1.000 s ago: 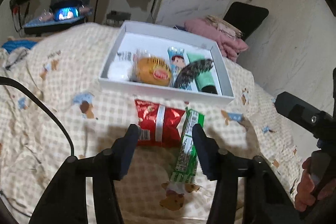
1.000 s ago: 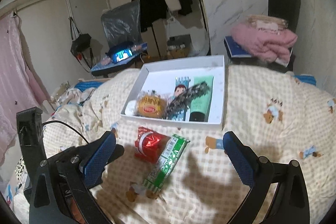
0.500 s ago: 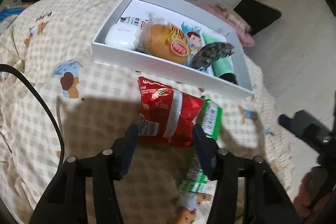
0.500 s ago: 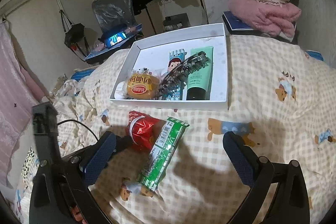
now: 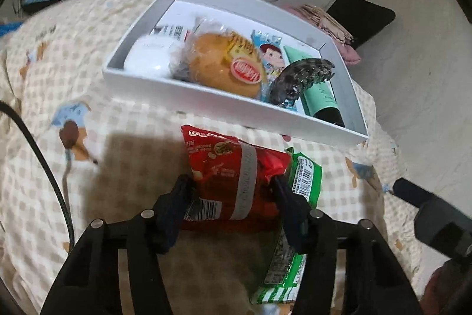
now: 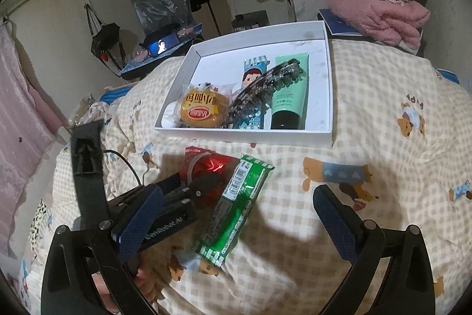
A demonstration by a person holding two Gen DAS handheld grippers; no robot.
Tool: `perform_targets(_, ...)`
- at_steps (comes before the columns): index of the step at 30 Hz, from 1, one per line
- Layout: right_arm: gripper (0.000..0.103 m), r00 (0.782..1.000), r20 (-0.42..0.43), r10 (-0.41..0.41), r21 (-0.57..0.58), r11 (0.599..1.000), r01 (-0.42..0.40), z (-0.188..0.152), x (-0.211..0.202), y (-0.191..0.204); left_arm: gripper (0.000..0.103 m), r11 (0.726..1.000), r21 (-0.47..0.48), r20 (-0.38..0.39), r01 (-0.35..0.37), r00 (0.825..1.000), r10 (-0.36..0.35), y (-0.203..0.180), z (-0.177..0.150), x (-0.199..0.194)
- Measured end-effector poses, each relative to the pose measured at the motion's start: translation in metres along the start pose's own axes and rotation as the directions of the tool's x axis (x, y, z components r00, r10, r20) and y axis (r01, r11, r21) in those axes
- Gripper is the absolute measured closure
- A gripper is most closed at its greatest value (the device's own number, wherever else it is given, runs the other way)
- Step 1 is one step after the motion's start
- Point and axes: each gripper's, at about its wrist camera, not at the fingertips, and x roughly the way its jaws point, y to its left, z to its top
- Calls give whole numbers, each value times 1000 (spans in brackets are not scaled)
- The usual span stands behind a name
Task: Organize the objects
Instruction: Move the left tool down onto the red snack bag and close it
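A red snack bag (image 5: 230, 167) lies on the checked bedspread just in front of a white box (image 5: 206, 105). My left gripper (image 5: 231, 185) straddles the bag, and both blue pads press against its sides, so the foil is crumpled at the right pad. From the right wrist, the left gripper (image 6: 203, 188) sits low over the red bag (image 6: 206, 161). A long green packet (image 6: 236, 205) lies beside the bag on its right. Above the green packet my right gripper (image 6: 236, 205) hangs wide open and holds nothing.
The white box (image 6: 236, 135) holds a wrapped bun (image 6: 203, 111), a cartoon packet (image 6: 253, 76), a dark hair claw (image 6: 265, 87), a green tube (image 6: 290, 93) and a white object (image 5: 150, 58). Folded pink cloth (image 6: 380, 14) lies behind. A black cable (image 5: 44, 167) crosses the bedspread at left.
My left gripper came down and forward until its fingers enclosed the red bag. The right gripper sank a little, and the box now looks closer in both views.
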Motion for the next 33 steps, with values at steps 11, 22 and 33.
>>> perform_targets(11,1,1000,-6,3,-9,1000,-3,0,0,2,42,999,-45,-14,19,1000,-20,9,2,0)
perform_targets(22,23,996,-47,72,26,997,-71,-5,13,-6,43,997,-56,149,50,988,-41,9,4,-44)
perform_targets(33,36,974,-180,141,122,985,-121,-20,50,-19,43,998,-44,123,34,992,-29,7,4,-34)
